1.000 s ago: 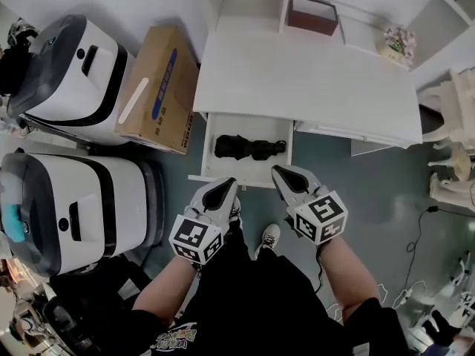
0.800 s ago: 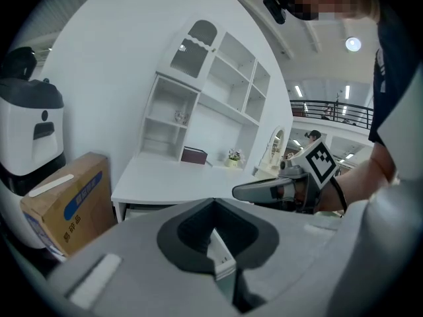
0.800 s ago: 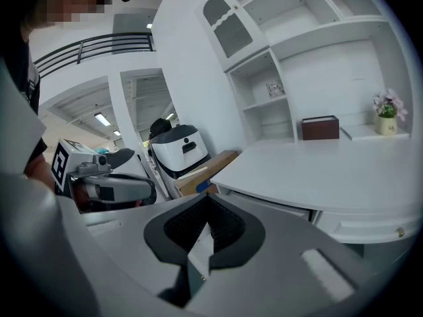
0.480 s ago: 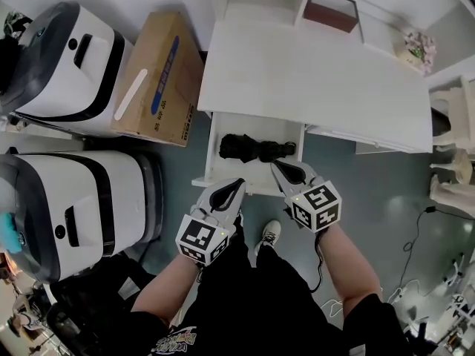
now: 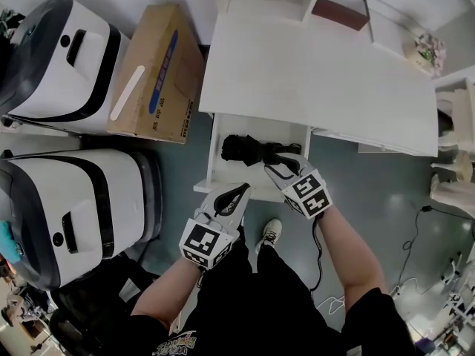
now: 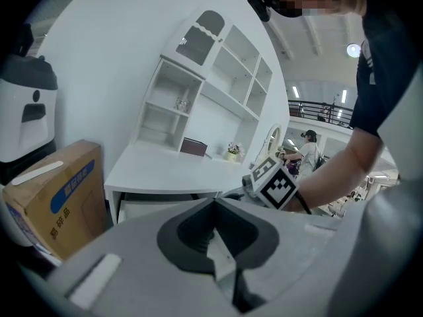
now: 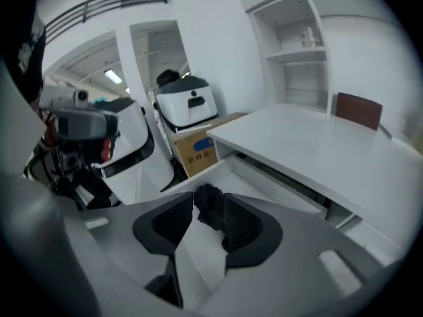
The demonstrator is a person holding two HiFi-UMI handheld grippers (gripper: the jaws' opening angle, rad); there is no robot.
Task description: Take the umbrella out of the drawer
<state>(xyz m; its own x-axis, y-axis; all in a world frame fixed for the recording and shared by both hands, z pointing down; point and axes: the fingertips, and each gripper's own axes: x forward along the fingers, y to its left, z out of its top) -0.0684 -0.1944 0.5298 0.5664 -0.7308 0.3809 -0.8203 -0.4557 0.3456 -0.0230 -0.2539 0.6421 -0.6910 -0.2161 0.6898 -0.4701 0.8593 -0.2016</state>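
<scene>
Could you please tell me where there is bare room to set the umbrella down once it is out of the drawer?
The white desktop is bare across its middle, between the cardboard box beside its left edge and the flowers at the far right. The drawer is crowded: the umbrella lies across it.

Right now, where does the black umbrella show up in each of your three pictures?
Head view: the umbrella lies in the open drawer, centre, just beyond the right claw.
Left gripper view: not visible.
Right gripper view: low centre, between the right claw's jaws, which have just been opening and don't press it.
Shared landmark: the white desk above the drawer.
</scene>
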